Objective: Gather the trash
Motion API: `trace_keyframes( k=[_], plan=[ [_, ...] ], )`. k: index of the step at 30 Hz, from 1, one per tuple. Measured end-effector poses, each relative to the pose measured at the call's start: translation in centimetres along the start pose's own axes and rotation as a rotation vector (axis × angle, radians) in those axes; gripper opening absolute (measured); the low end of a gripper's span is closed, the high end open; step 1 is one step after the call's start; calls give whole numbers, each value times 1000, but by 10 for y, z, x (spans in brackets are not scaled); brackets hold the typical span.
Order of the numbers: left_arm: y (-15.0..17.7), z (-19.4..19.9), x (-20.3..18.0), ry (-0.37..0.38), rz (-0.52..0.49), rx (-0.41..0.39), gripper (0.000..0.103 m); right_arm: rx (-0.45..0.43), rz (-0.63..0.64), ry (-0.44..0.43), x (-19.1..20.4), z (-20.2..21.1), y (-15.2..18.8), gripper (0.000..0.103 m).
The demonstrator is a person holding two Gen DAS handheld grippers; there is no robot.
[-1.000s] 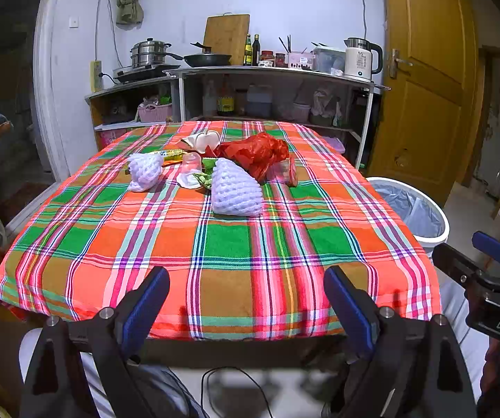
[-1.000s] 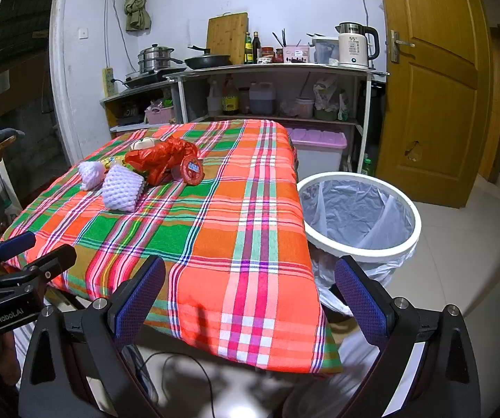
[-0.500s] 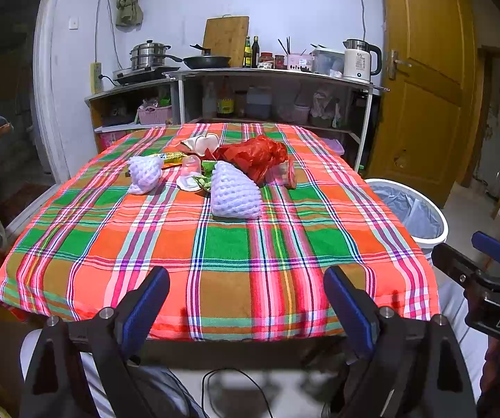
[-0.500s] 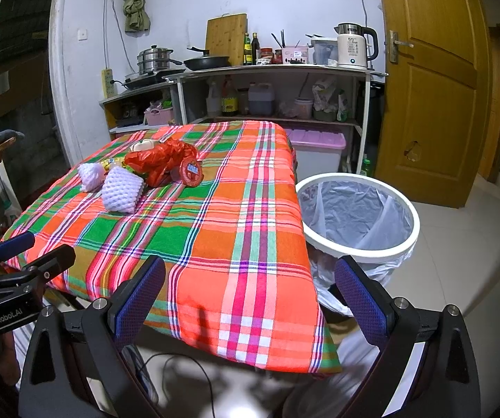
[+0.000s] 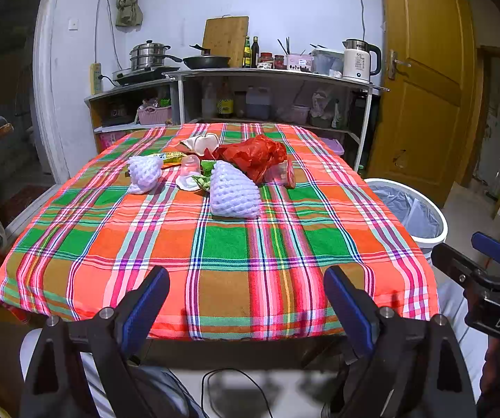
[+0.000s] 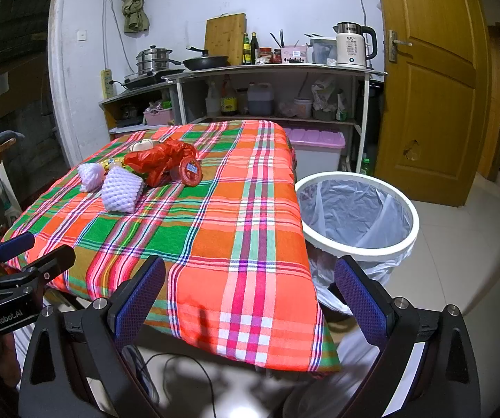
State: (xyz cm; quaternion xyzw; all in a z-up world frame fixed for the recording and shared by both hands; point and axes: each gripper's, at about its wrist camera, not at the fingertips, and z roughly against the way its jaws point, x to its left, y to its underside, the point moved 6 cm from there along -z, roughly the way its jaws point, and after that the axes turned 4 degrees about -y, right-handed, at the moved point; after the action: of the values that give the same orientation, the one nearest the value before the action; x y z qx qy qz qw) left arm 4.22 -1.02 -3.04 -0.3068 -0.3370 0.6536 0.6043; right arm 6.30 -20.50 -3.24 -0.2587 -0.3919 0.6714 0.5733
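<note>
Trash sits heaped toward the far middle of the plaid tablecloth [image 5: 236, 244]: a big white foam fruit net [image 5: 233, 191] nearest us, a smaller foam net [image 5: 144, 172] off to its left, a crumpled red plastic bag [image 5: 255, 155] behind, with a clear little cup [image 5: 191, 166], a yellow wrapper [image 5: 169, 156] and some pale shell-like scraps [image 5: 202, 142] tucked among them. A round red-lidded tub [image 6: 190, 171] lies on its side against the bag. Nothing is lifted yet.

Out to the right of the table stands the white bin [image 6: 356, 247], lined and waiting, just beside the cloth's corner.

Both tools hang back at the near edge, well apart from the pile. The left gripper [image 5: 246, 301] has its jaws spread wide, nothing between them; the right gripper [image 6: 250, 299] likewise gapes with nothing held.

Risks from here, as I judge it: the foam nets are light and springy, so a loose pinch could let one squirt out or drop short of the bin. The bag is tangled with its neighbours, so tugging it may drag the cup and tub off across the table. And a low reach could snag the cloth itself and pull everything along.
</note>
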Motion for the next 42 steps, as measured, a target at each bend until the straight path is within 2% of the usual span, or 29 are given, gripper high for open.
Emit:
trace_keyframes(
  k=[11,20,25,29,35,42],
  plan=[
    [-1,-6,6,-7,3,9,90,3,-5,-7,-1,-1,1,98],
    [-15,-32,14,-23,-9,15,90,38,-17,-72,1,-27,-11,98],
    [-28,-54,25,20,41,34,90,32,23,-101,9,-44,-29,98],
    [-46,-78,36,50,91,52,90,59,16,-141,11,-64,-44,93],
    [-60,-117,33,126,89,146,90,109,39,-180,17,-98,-60,86],
    [-67,-143,31,161,105,189,90,171,69,-245,31,-133,-75,79]
  ],
)
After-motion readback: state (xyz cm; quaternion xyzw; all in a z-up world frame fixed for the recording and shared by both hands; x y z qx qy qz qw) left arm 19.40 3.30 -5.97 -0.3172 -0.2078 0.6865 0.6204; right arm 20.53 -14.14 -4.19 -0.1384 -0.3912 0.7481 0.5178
